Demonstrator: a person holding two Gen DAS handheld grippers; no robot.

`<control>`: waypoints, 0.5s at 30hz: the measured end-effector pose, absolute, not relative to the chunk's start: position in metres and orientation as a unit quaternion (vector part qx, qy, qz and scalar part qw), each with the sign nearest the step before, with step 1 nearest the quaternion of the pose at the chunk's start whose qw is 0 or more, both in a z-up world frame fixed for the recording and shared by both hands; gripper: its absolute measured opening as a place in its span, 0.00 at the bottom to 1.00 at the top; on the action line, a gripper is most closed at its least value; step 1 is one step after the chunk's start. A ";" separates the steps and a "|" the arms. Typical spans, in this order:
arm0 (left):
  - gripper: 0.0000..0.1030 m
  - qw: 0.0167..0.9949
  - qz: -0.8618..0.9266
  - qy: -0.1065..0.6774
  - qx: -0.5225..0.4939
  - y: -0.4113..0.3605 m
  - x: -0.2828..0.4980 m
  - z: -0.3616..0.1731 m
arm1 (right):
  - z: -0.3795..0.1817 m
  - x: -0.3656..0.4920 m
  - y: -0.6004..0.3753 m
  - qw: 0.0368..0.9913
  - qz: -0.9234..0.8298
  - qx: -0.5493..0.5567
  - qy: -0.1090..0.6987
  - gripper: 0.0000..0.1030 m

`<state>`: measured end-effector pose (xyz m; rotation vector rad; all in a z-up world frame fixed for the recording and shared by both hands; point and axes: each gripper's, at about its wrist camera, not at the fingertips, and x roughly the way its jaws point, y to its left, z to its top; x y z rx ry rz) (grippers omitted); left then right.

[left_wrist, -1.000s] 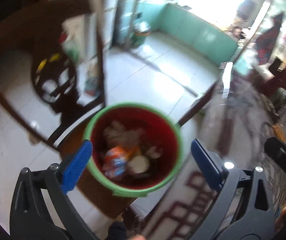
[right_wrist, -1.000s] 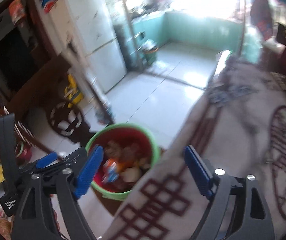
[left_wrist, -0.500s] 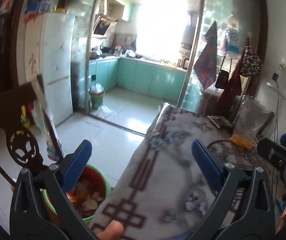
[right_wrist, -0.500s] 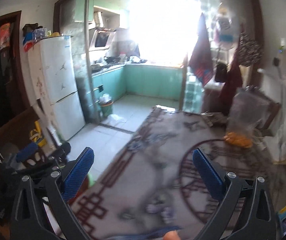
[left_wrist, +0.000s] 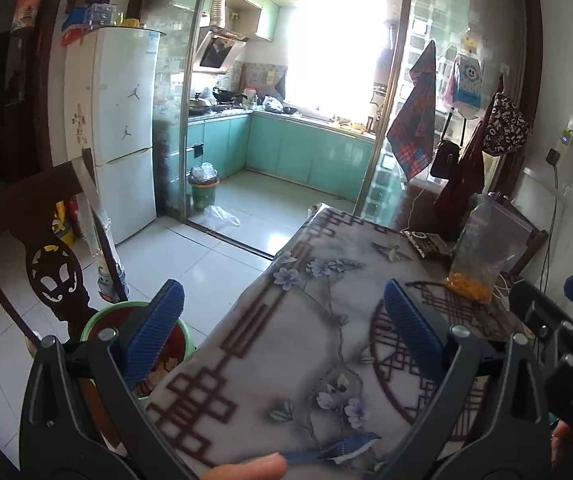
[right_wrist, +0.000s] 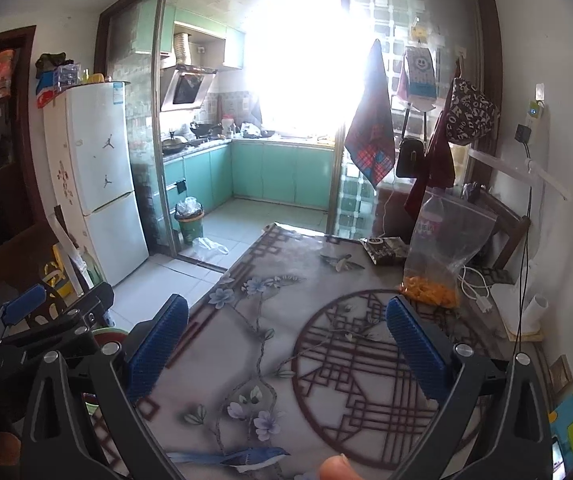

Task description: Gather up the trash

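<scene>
Left gripper (left_wrist: 282,334): jaws spread, empty, above table edge
Right gripper (right_wrist: 286,346): jaws spread, empty, over tablecloth (right_wrist: 286,308)
Trash bin (left_wrist: 100,318): beside table, mostly hidden behind left finger
Clear room: tablecloth centre bare; zip bag (right_wrist: 444,252) at far right

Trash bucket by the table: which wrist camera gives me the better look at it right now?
The left wrist view. There the bucket shows its green rim, red inside and some trash, though the open left gripper covers part of it. In the right wrist view only a sliver of bucket rim peeks out behind the left gripper's body.
</scene>
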<state>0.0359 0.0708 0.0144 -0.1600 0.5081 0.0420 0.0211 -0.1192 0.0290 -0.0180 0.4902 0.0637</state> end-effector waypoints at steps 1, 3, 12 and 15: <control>0.95 0.964 0.023 0.252 -0.080 0.069 0.035 0.015 | 0.031 0.020 -0.122 0.969 0.034 -0.008 0.243 0.93; 0.95 0.963 0.025 0.254 -0.082 0.065 0.033 0.014 | 0.031 0.020 -0.125 0.968 0.039 -0.008 0.248 0.93; 0.95 0.960 0.039 0.265 -0.085 0.054 0.028 0.008 | 0.030 0.015 -0.138 0.967 0.044 0.000 0.253 0.93; 0.95 0.959 0.034 0.270 -0.085 0.049 0.028 0.008 | 0.030 0.013 -0.142 0.967 0.040 -0.001 0.252 0.93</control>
